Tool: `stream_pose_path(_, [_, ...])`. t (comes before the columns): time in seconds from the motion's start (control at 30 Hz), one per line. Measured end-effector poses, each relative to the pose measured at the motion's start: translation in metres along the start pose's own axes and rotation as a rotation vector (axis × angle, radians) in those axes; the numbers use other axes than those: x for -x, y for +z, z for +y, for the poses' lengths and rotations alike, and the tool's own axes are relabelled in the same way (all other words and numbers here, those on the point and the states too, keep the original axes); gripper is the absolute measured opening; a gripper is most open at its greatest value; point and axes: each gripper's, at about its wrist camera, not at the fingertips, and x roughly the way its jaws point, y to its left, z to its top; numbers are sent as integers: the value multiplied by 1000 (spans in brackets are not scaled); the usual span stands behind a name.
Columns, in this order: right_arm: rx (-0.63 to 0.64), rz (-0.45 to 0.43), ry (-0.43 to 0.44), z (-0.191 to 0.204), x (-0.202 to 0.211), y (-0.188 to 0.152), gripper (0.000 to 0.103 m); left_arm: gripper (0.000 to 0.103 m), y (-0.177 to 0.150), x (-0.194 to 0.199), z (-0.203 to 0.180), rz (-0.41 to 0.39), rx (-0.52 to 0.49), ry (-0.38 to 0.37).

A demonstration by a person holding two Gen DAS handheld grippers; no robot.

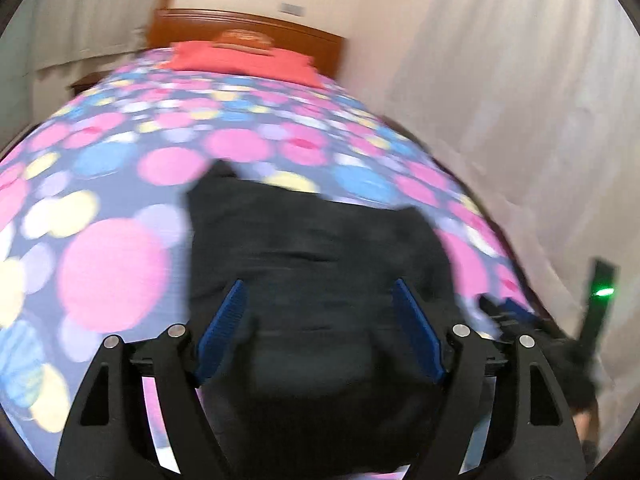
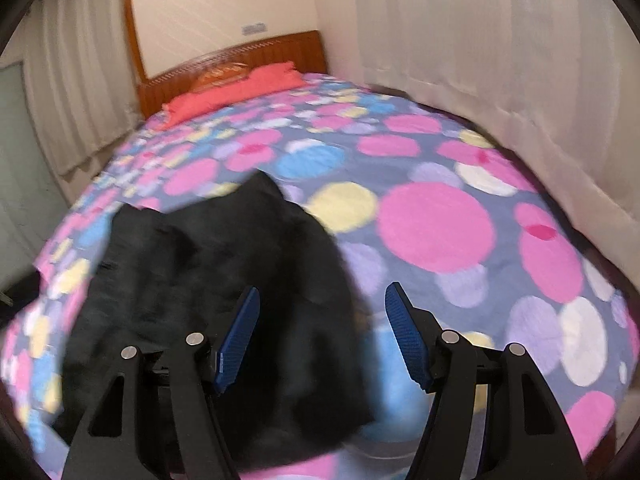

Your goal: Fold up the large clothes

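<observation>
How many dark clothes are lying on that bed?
1. A black garment lies on the near part of the spotted bedspread, below both open tongs. Its own folds could hide more.

You are in a home bedroom; a bed (image 2: 440, 152) with a bright dotted cover fills both views; a carved wooden headboard (image 2: 240, 64) stands at its far end with a red pillow (image 2: 236, 90) against it; pale curtains (image 2: 480, 60) hang along the side; a black garment (image 2: 208, 264) lies on the cover.
</observation>
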Motion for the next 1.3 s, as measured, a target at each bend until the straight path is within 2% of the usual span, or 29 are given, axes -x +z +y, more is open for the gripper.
stream_pose_path(0.03, [-7,3,35,8,0,4,74,77,0,0,13,-2,25,15])
stream_pose_path(0.1, [-13,24,85,23,-5,8,75,79,-6,-1,40,9,84,33])
stream_pose_path(0.2, [6,95,133,48,-19,8,78,79,-17,-9,59,35,127,41])
stream_pose_path(0.33, [76,162,71,74,-40,-4,80,79,-31,-24,70,70,159,22])
stream_pose_path(0.43, [70,198,72,76,-51,-12,78,83,-44,-27,74,76,165,2])
stream_pose_path(0.47, [71,196,76,75,-53,-13,70,84,-45,-29,75,73,168,-1])
stream_pose_path(0.5, [75,199,86,75,-53,-15,42,84,-46,-32,75,74,171,-12])
stream_pose_path(0.53, [78,208,102,77,-55,-16,29,84,-47,-35,74,82,175,-28])
stream_pose_path(0.63, [144,168,71,80,-50,-16,12,84,-47,-37,65,81,166,-44])
stream_pose_path(0.7, [165,134,30,73,-48,-16,11,84,-45,-41,52,93,120,-66])
stream_pose_path(0.8, [174,162,-7,60,-62,-18,11,84,-44,-53,28,109,35,-58])
stream_pose_path(0.93, [212,184,-55,53,-81,-28,11,84,-46,-73,6,119,-50,13])
stream_pose_path(1.17, [135,205,-4,36,-105,-39,12,84,-57,-93,-10,90,-137,108])
stream_pose_path(1.3, [115,191,6,36,-102,-39,12,84,-57,-87,-10,61,-143,107])
